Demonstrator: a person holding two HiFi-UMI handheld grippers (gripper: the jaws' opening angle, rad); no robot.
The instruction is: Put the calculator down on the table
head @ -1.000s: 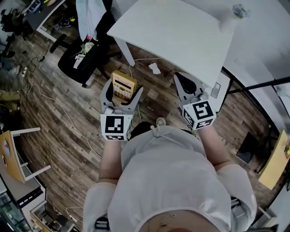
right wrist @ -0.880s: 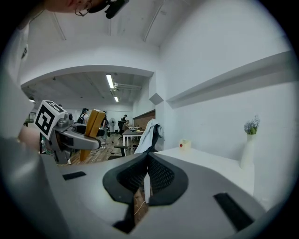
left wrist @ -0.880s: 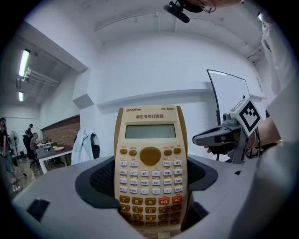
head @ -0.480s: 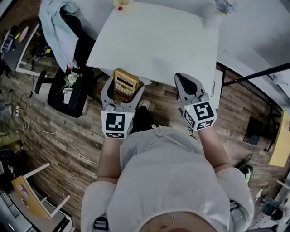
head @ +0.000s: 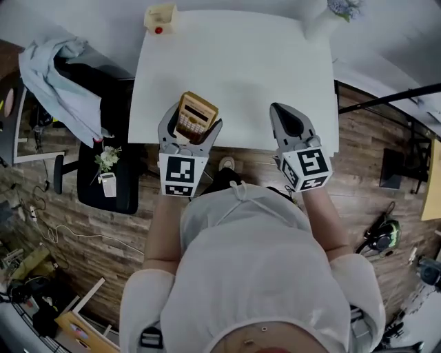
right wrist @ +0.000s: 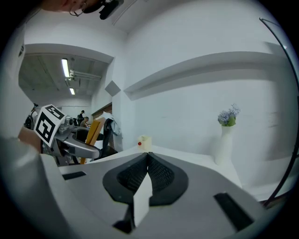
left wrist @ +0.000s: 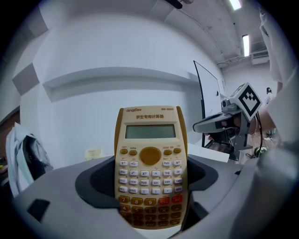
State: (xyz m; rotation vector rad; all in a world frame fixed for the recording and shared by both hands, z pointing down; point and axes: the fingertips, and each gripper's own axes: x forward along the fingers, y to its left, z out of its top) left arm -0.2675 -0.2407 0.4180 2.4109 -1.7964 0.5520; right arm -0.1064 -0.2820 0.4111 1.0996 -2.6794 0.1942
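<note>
A tan calculator [head: 193,118] [left wrist: 150,172] with cream and orange keys stands upright between the jaws of my left gripper [head: 191,129] [left wrist: 150,196], which is shut on its lower half. It hangs over the near edge of the white table [head: 241,62]. My right gripper [head: 288,123] [right wrist: 148,164] is shut with nothing in it, its tips just over the same near edge. In the right gripper view the left gripper [right wrist: 70,140] and the calculator [right wrist: 95,131] show at the left.
A small cream box with a red dot [head: 160,16] [right wrist: 143,142] sits at the table's far left corner. A white vase with pale flowers [head: 331,15] [right wrist: 225,135] stands at the far right. A black chair with clothes [head: 83,103] is left of the table.
The view has shifted from the wooden floor up to the table. Both grippers now reach over the table's near edge, the left still carrying the calculator.
</note>
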